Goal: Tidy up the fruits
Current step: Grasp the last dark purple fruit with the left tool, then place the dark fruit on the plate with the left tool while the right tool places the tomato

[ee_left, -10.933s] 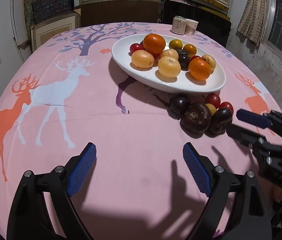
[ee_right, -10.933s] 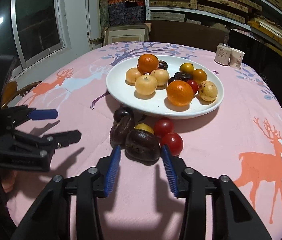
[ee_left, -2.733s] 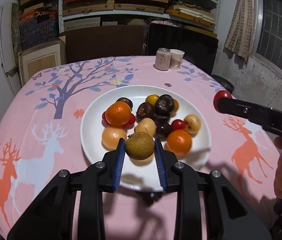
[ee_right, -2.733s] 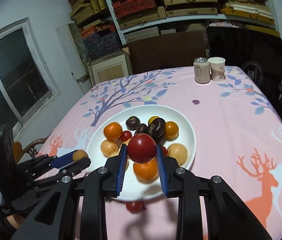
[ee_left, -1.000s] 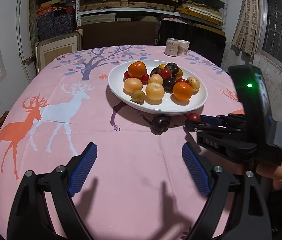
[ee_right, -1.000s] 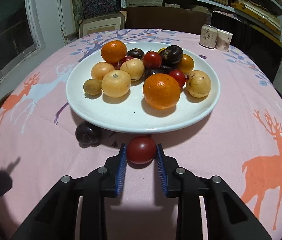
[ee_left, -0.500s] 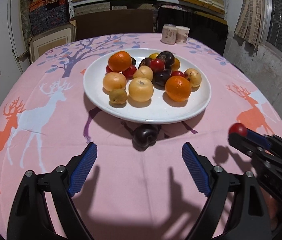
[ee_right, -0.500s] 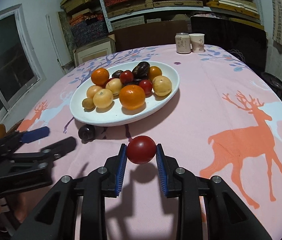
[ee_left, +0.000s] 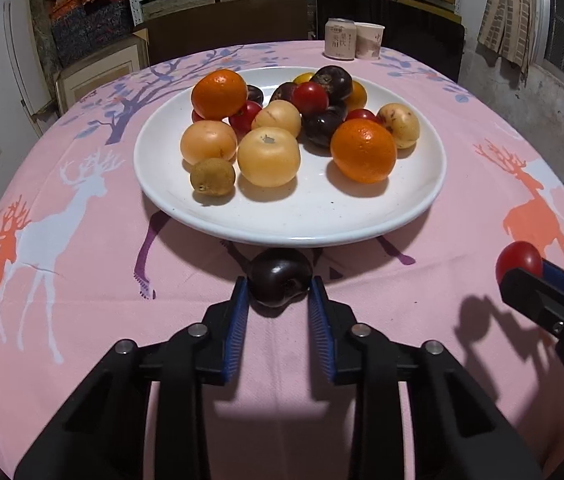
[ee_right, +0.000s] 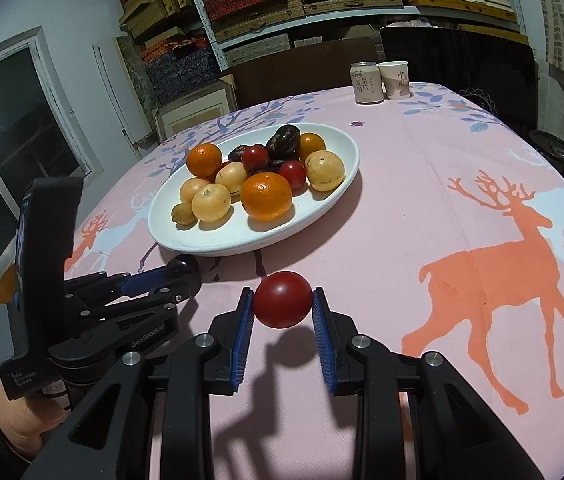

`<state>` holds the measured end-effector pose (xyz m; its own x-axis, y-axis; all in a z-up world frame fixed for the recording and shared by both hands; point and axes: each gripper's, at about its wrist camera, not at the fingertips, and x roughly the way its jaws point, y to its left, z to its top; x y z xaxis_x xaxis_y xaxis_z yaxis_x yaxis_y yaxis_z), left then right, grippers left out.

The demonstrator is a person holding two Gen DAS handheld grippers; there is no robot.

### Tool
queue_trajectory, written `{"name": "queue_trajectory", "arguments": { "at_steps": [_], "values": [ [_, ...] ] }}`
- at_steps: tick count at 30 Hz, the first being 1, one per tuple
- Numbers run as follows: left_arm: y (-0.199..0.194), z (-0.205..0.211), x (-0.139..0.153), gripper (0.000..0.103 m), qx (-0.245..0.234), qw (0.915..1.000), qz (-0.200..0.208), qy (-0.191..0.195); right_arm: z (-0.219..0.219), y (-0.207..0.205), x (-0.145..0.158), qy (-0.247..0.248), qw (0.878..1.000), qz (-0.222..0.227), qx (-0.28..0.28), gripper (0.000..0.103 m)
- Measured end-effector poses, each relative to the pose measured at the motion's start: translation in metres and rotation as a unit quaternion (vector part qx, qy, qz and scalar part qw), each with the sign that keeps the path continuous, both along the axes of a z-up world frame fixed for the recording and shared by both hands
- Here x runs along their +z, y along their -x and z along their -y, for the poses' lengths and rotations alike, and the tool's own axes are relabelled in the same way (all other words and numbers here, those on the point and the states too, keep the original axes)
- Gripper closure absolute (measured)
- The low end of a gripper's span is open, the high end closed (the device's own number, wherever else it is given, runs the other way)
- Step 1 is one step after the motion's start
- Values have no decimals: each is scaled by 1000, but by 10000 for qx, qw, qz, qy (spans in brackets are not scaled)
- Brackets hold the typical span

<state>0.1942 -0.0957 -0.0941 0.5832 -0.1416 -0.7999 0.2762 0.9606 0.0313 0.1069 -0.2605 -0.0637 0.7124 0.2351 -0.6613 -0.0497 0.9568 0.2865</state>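
A white plate (ee_left: 362,220) holds several oranges, yellow fruits, red tomatoes and dark plums on the pink tablecloth. My left gripper (ee_left: 278,300) is shut on a dark plum (ee_left: 280,282) lying on the cloth just in front of the plate. My right gripper (ee_right: 282,308) is shut on a red tomato (ee_right: 282,299) and holds it above the cloth, right of the plum. The tomato also shows in the left wrist view (ee_left: 518,259). The plate also shows in the right wrist view (ee_right: 314,216), and so does the plum (ee_right: 182,266).
A can (ee_right: 367,82) and a paper cup (ee_right: 395,79) stand at the table's far edge. Shelves of boxes line the back wall. A window is at the left. The tablecloth has deer and tree prints.
My left gripper moved forward and closed from wide open onto the dark plum. My right gripper still holds the tomato, raised above the cloth.
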Motion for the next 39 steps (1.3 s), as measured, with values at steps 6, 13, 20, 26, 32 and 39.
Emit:
{"name": "queue_trajectory", "arguments": {
  "at_steps": [6,13,20,26,32,39],
  "values": [
    [17,-6,11,73,15,9996,285,6,1,0,0,38,10000,27,-13,73],
    [45,-31,32,73,31,9976,595,338,-2,6,4,203,9997,132,-72,73],
    [65,-59,43,73,97,9964,647,530,-4,9,6,294,9993,203,-90,73],
    [68,-61,58,73,66,9951,776,605,-11,8,11,383,9991,201,45,73],
    [41,-47,76,73,-133,9946,749,706,-7,-11,52,119,9987,391,316,73],
    [-23,-21,82,73,-178,9951,716,658,-3,-86,82,18,9984,343,454,73]
  ]
}}
